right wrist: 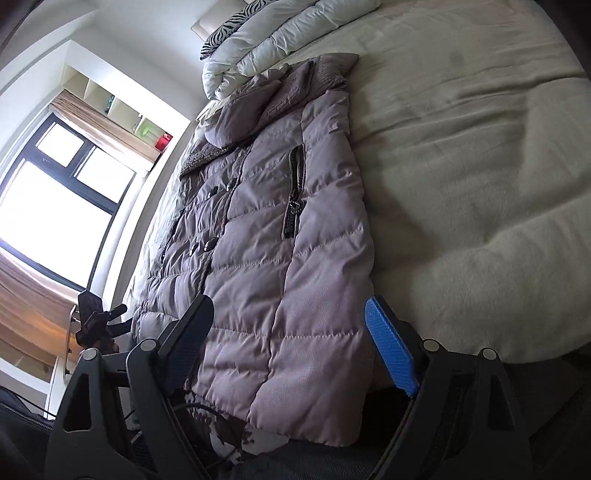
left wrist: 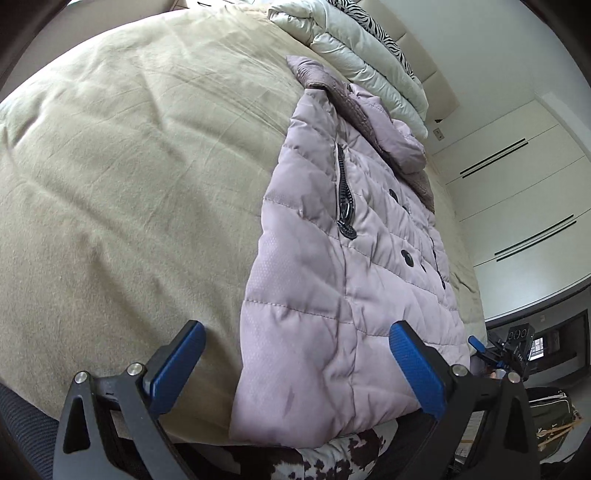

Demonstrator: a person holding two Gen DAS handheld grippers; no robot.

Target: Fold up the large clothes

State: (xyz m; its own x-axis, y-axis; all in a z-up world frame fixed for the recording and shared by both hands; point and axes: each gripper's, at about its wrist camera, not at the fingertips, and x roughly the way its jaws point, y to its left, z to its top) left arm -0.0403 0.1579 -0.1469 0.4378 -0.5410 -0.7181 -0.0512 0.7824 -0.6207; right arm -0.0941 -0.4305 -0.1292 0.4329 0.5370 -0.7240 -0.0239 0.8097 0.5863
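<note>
Blue-padded, the left tool (left wrist: 297,363) and right tool (right wrist: 291,339) both gape wide with nothing gripped, flanking the hem of the mauve quilted jacket (left wrist: 332,258). It lies flat on the beige bed (left wrist: 129,166), its collar toward the folded white duvet (left wrist: 354,51).

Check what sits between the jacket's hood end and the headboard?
A folded white duvet with a zebra-print pillow behind it, clearest in the right wrist view. The jacket hood touches the duvet.
</note>
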